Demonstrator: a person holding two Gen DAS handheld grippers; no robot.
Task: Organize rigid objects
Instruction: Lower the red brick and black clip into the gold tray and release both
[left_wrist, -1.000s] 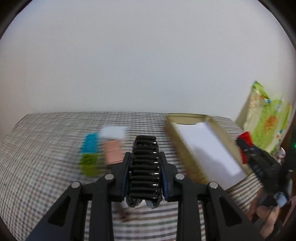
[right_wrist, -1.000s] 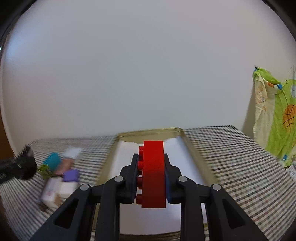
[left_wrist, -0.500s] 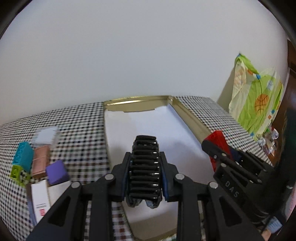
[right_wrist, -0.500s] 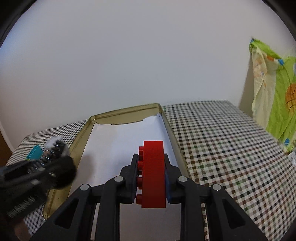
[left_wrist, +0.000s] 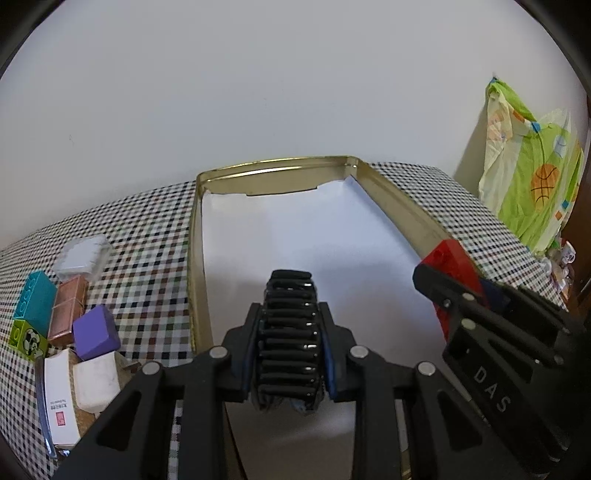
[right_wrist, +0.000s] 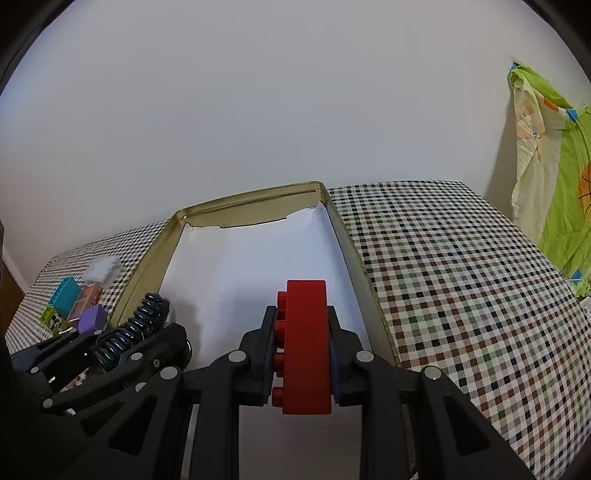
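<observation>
1. A red building brick sits clamped on edge between the fingers of the right gripper, its studs facing left. It hangs over the near right part of the tin.
2. A black ribbed spring-like piece is squeezed between the fingers of the left gripper. It hangs over the near left part of the tin; the right view shows it just inside the left wall.
3. The gold tin tray lies open on the table with a white sheet lining its floor. The two grippers hover side by side above it, near each other but apart.
4. Left of the tin, on the checked tablecloth, lies a cluster of small items: a clear plastic box farthest, then a teal box touching a copper-coloured box, a green printed cube, a purple block, and two white boxes nearest.
5. A green and cream printed cloth hangs at the far right, beyond the table.
</observation>
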